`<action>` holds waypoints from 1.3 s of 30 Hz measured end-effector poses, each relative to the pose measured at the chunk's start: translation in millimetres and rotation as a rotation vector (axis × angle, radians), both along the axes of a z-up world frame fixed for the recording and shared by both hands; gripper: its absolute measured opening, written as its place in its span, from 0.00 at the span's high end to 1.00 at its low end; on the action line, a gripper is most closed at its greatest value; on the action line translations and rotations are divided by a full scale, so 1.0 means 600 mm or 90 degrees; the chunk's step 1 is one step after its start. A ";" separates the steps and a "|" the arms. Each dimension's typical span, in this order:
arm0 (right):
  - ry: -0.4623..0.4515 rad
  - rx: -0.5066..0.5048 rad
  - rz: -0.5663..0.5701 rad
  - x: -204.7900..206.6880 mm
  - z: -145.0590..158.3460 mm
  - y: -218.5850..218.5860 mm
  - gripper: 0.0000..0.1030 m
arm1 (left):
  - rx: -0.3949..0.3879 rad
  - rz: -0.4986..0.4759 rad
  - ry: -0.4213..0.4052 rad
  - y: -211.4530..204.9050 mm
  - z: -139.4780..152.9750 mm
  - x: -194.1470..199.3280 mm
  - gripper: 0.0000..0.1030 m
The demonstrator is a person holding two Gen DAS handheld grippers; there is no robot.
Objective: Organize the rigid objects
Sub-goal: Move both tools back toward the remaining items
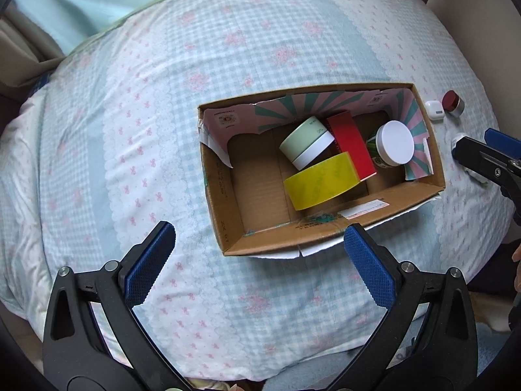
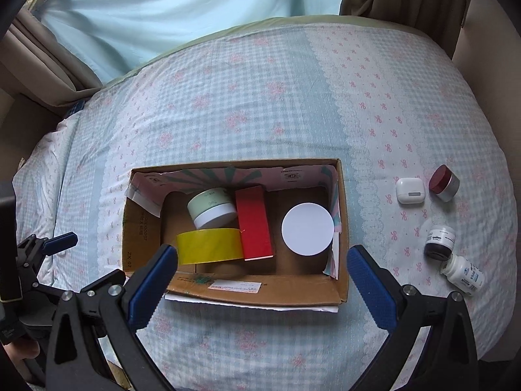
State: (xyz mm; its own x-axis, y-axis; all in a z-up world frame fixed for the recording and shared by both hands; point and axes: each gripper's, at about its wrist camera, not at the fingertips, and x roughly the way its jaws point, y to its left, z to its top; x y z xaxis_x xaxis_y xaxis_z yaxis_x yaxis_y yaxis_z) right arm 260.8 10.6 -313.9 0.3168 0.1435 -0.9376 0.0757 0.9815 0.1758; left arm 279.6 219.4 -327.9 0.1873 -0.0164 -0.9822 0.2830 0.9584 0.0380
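Two hand-held grippers hang above a bed, both pointing steeply down. The right gripper (image 2: 262,262) has its blue-padded jaws spread wide with nothing between them, poised over the near wall of a cardboard box (image 2: 260,288). The left gripper (image 1: 259,241) is likewise spread and empty, over the box's near left corner.

Inside the box, seen from the right wrist camera, a yellow tape roll (image 2: 210,246) stands on edge at about 11 o'clock from the right gripper, touching a red carton (image 2: 254,223) just to its right. Behind the tape, at 11 o'clock further out, a pale green jar (image 2: 211,208) lies tilted against the carton. A white-lidded tub (image 2: 307,228) stands upright at 1 o'clock, near the box's right wall.

Outside the box, on the blue-checked bedspread (image 2: 260,104), four small things lie toward 2 and 3 o'clock: a white earbud case (image 2: 410,190), a red-capped jar (image 2: 443,183) just beside it and tipped over, a dark bottle (image 2: 439,242) nearer the camera, and a white pill bottle (image 2: 464,273) on its side, touching or nearly touching the dark one.

A pale blue curtain (image 2: 182,9) hangs beyond the bed at 12 o'clock.
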 end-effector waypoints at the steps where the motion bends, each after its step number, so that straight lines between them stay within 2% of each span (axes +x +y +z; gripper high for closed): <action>1: -0.006 -0.001 -0.001 -0.010 0.009 0.000 0.00 | -0.005 0.001 -0.005 0.001 0.009 -0.007 0.00; 8: -0.048 -0.005 -0.053 -0.108 0.073 -0.028 0.00 | -0.047 0.000 -0.038 -0.012 0.062 -0.059 0.00; 16: -0.071 -0.048 -0.131 -0.249 0.124 -0.109 0.00 | -0.102 -0.017 -0.065 -0.073 0.098 -0.114 0.00; 20: -0.080 -0.077 -0.163 -0.305 0.137 -0.167 0.00 | -0.106 -0.036 -0.062 -0.123 0.105 -0.134 0.00; 24: -0.094 -0.086 -0.184 -0.348 0.141 -0.230 0.00 | -0.089 -0.056 -0.063 -0.191 0.107 -0.148 0.00; 27: -0.089 -0.101 -0.162 -0.364 0.129 -0.278 0.00 | -0.082 -0.058 -0.064 -0.248 0.104 -0.158 0.00; 31: -0.087 -0.098 -0.094 -0.362 0.106 -0.338 0.00 | -0.048 -0.042 -0.056 -0.328 0.087 -0.162 0.00; 34: -0.071 -0.111 -0.022 -0.352 0.084 -0.372 0.00 | -0.057 -0.026 -0.043 -0.385 0.071 -0.156 0.00; 39: -0.050 -0.153 0.095 -0.327 0.031 -0.420 0.00 | -0.037 -0.029 -0.003 -0.491 0.017 -0.126 0.00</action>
